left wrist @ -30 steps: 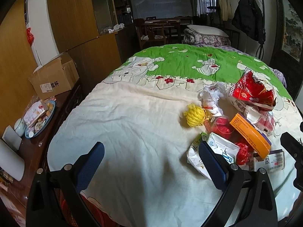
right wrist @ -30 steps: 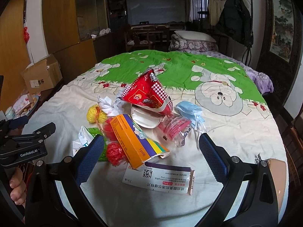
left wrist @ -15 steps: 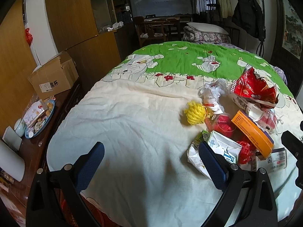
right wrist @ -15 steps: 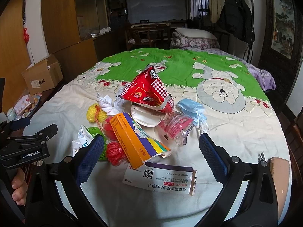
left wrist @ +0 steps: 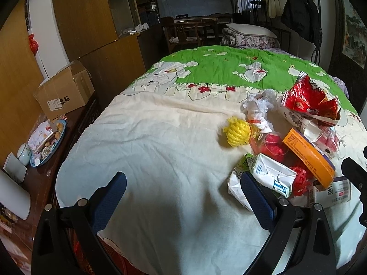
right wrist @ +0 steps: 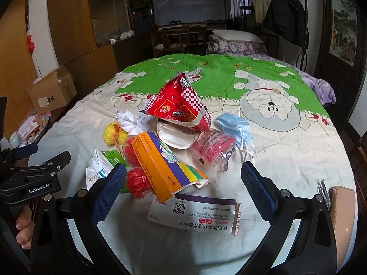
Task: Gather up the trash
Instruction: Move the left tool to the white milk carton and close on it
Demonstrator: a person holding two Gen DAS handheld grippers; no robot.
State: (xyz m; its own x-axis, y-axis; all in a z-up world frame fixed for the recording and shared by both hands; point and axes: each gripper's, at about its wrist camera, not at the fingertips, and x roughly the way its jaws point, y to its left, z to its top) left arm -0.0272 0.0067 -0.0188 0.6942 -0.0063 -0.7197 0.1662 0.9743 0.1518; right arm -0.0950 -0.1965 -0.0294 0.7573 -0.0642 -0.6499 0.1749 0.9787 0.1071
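- Left gripper (left wrist: 183, 197): jaws spread wide with nothing between them, over bare cream bedspread (left wrist: 149, 149) in the lower middle of its frame. The trash heap sits to the right of centre there; only this gripper's right finger overlaps the crumpled white carton (left wrist: 270, 176).
- Heap as seen from the right wrist, running left to right across the middle of the frame: one yellow mesh ball (right wrist: 114, 134), one twisted white wrapper (right wrist: 128, 121), the white carton (right wrist: 101, 162), one red mesh ball (right wrist: 137, 182), one orange box (right wrist: 160, 162), one red snack bag (right wrist: 179, 105), one white medicine box (right wrist: 195, 215), one clear bag with red contents (right wrist: 213, 147), one blue face mask (right wrist: 234, 126). A red cup-like item sits behind the orange box; I cannot tell what it is.
- Right gripper (right wrist: 183, 190): also wide open and empty. The white medicine box lies just below and between its fingertips, long axis running left to right across the frame, roughly in line with the gap between the jaws.
- My judgement: the right gripper is the nearer one and better placed; the medicine box is the closest piece, though its long side may need a wrist turn to span.
- No bin shows clearly; a red shape at the bottom left of the left-wrist view may be one.
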